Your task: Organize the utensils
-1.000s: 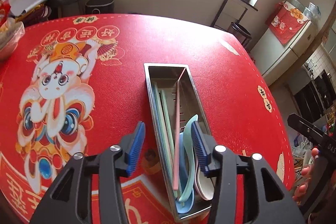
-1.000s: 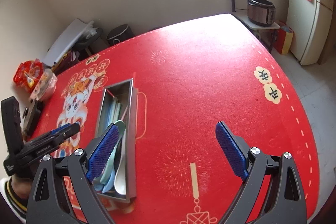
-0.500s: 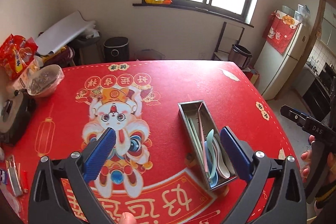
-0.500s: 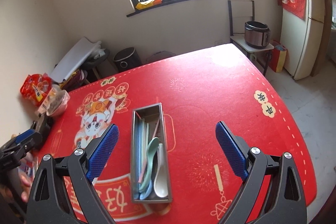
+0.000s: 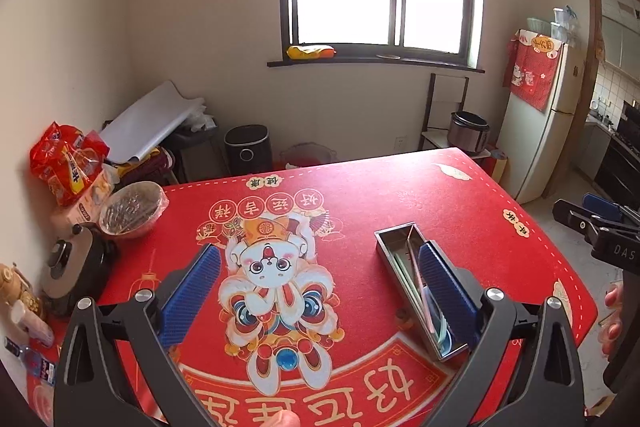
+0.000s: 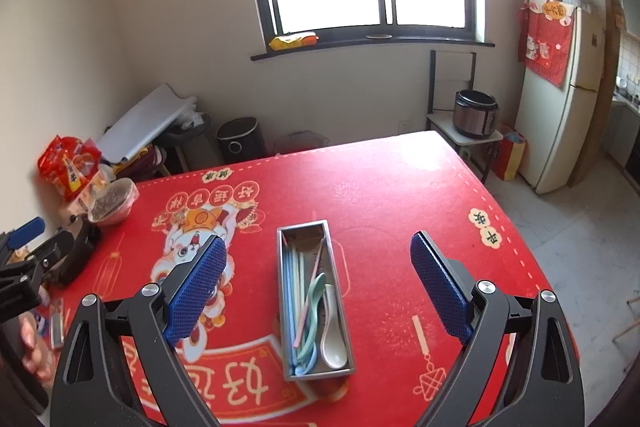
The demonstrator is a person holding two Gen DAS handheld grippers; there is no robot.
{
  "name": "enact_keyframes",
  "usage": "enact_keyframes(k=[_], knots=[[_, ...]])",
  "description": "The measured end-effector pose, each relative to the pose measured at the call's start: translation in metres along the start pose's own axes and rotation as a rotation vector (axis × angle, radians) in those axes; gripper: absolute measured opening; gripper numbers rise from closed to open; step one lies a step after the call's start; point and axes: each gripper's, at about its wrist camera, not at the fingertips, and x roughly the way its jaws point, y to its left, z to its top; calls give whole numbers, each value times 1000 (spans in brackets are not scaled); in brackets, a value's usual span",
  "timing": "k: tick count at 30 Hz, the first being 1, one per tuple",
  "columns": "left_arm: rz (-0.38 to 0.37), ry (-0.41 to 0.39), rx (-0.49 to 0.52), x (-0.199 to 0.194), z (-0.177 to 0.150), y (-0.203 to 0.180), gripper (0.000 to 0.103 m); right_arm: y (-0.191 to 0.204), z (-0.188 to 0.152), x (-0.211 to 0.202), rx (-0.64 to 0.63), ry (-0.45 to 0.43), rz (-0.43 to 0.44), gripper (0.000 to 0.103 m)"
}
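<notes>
While both claws stood spread and empty, left claw (image 5: 316, 291) and right claw (image 6: 318, 287), the metal tray (image 6: 338, 259) sat lower centre on the bench (image 6: 400, 195), holding spoons (image 6: 332, 331) and apparently chopsticks; clearing away gently seemed best.

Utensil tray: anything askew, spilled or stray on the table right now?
Nothing stands out. The metal tray sits flat on the red tablecloth, with the chopsticks and spoons all inside it. One pink chopstick lies diagonally across the others. No utensil shows outside the tray.
</notes>
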Motion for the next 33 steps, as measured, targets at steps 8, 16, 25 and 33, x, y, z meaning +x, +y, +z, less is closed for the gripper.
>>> enact_keyframes(k=[8,16,25,33], knots=[[-48,-36,23,-3,4,-1,97,16,2,-16,-33,-44,-58,90],[-41,-72,25,-3,10,2,97,14,5,-22,-18,-63,-103,90],[-50,-75,27,0,12,1,97,7,6,-26,9,-73,-143,90],[-62,-80,30,0,12,-2,97,2,8,-28,19,-80,-170,90]])
